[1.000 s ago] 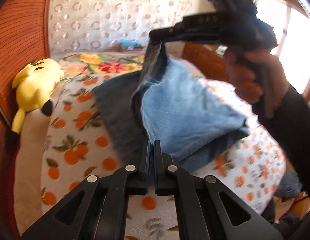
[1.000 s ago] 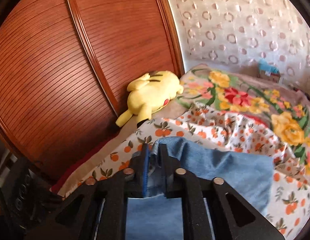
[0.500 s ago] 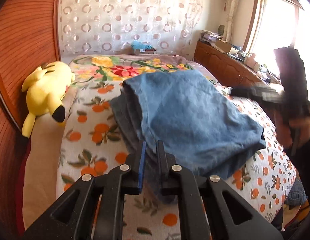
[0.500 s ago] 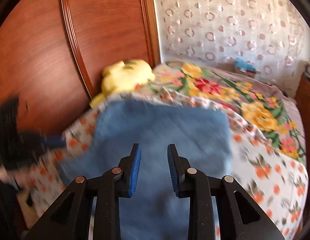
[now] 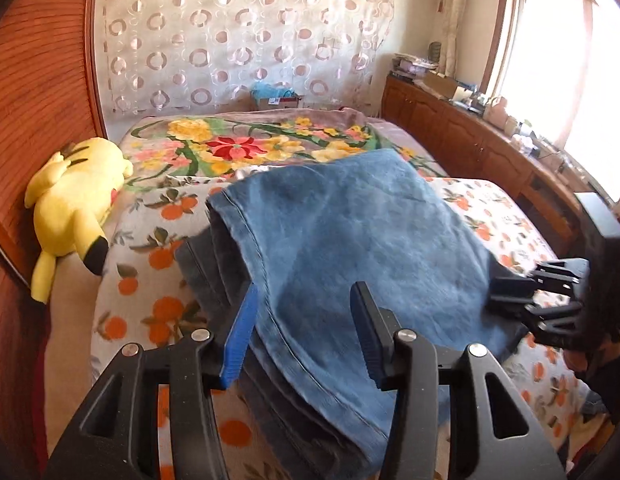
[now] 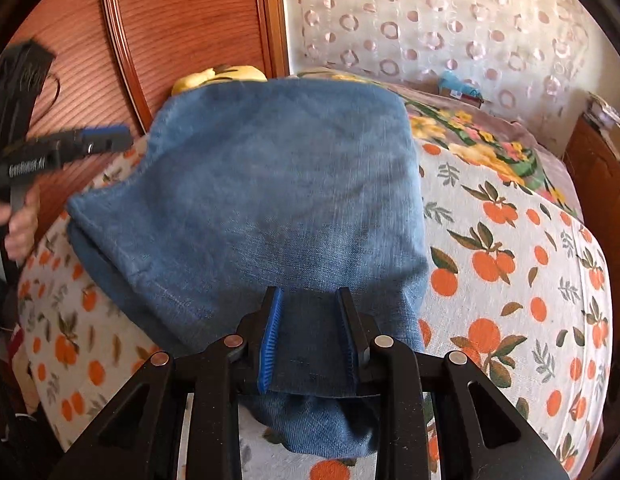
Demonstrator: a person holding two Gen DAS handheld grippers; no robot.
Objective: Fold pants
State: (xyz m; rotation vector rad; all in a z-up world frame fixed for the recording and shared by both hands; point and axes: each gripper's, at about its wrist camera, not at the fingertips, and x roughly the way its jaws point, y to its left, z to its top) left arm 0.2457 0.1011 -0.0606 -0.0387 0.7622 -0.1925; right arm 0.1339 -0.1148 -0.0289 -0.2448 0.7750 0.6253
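Pants point(image 5: 350, 240) lie folded on orange-print bedspread point(image 5: 157, 264), yellow plush point(image 5: 75, 200) nearby.

Pants point(image 5: 350, 240): faded blue denim, darker grey-blue underlayers. Bedspread point(image 5: 149, 248): white, orange fruit, green leaves. Far blanket point(image 5: 237, 144): red, yellow flowers. Plush toy point(image 5: 77, 196): yellow, black-tipped. Curtain point(image 5: 229, 40): cream with rings.

A home bedroom. A bed point(image 5: 490, 208) under an orange-print cover fills the room, a floral blanket point(image 5: 245, 144) at its far end. A yellow plush toy point(image 5: 73, 196) lies against the ribbed wooden headboard point(image 5: 33, 92) beside it; circle-patterned curtains point(image 5: 237, 36) hang beyond, cluttered wooden cabinets point(image 5: 462, 128) under a window point(image 5: 558, 64) alongside.
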